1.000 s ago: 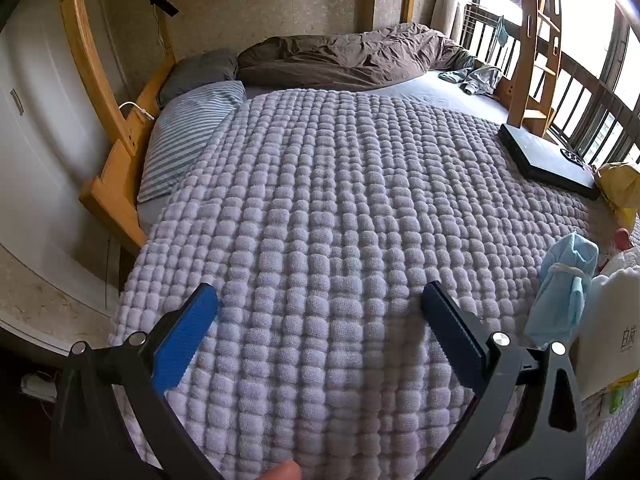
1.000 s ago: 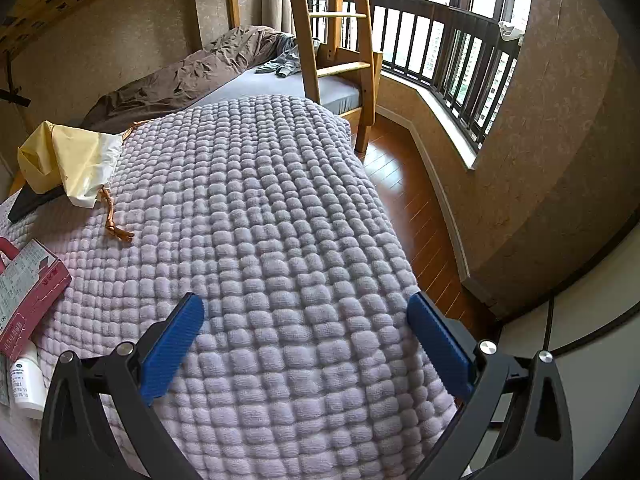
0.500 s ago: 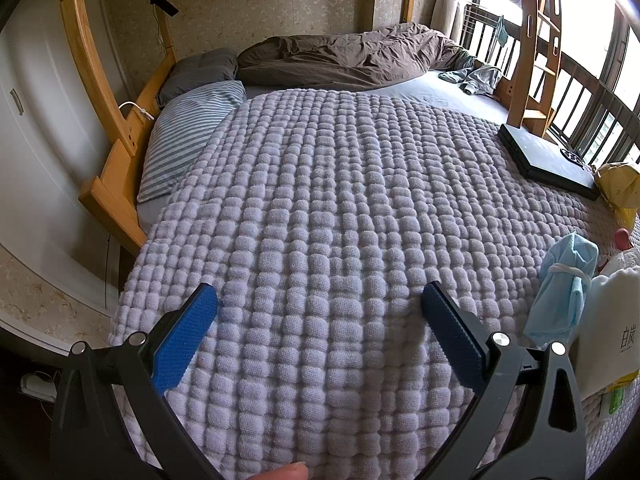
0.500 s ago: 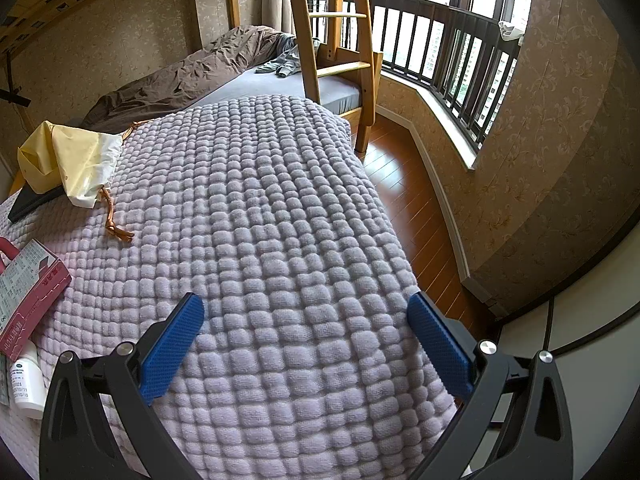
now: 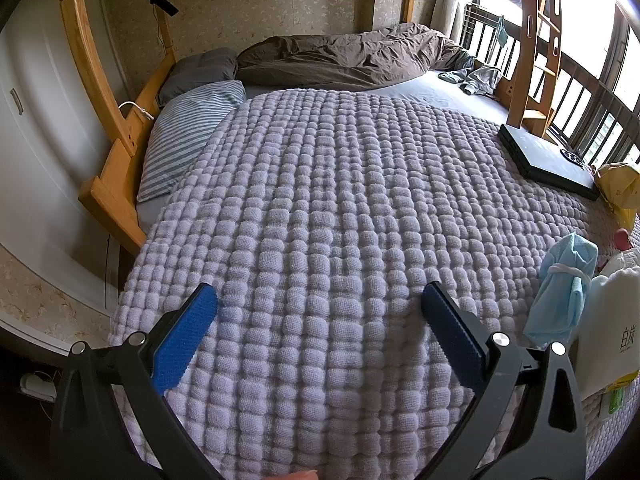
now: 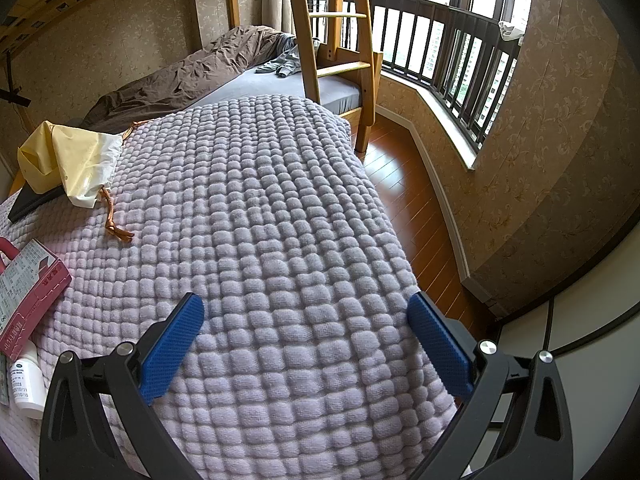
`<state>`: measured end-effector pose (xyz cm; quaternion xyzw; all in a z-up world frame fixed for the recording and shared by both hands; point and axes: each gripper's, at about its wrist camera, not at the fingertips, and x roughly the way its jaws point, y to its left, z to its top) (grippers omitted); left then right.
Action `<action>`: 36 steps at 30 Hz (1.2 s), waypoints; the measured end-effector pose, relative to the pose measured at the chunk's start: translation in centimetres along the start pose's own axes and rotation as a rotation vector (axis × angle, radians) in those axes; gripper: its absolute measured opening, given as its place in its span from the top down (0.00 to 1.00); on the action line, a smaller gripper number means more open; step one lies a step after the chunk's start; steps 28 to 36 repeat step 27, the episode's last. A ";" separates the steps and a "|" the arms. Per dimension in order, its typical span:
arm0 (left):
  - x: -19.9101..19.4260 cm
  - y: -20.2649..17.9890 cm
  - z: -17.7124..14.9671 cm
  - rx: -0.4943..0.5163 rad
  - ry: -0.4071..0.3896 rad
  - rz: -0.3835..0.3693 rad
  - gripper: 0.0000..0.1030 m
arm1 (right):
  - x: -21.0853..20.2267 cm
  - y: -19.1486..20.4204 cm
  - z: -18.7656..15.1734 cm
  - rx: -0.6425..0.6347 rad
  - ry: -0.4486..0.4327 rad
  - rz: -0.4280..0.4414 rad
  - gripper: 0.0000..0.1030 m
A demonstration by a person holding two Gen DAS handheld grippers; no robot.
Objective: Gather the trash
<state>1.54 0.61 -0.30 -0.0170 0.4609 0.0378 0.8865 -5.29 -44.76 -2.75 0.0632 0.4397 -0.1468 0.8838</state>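
My left gripper [image 5: 319, 294] is open and empty over the lilac quilt [image 5: 340, 200]. To its right lie a crumpled blue face mask [image 5: 564, 284] and a white packet [image 5: 612, 328]. My right gripper [image 6: 305, 303] is open and empty over the quilt [image 6: 260, 200] near the bed's right edge. To its left lie a red carton [image 6: 28, 300], a small white bottle [image 6: 26, 384] and a yellow-and-white drawstring bag [image 6: 68, 164] with an orange cord.
A black laptop [image 5: 548, 160] lies at the far right of the bed. A striped pillow [image 5: 188, 136] and a brown duvet [image 5: 344, 56] lie at the back. A wooden ladder [image 6: 336, 44] stands by the bed, with wood floor [image 6: 420, 200] and a railed window beyond.
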 end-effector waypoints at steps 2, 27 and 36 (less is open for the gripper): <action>0.0 -0.1 0.0 0.000 0.000 0.000 0.01 | 0.0 0.0 0.0 0.000 0.000 0.000 0.03; 0.0 -0.2 -0.1 0.000 0.000 -0.001 0.01 | 0.0 0.0 0.0 0.000 0.000 0.000 0.03; 0.0 -0.2 -0.1 0.000 0.000 -0.001 0.01 | 0.0 0.0 0.0 0.000 0.000 0.000 0.03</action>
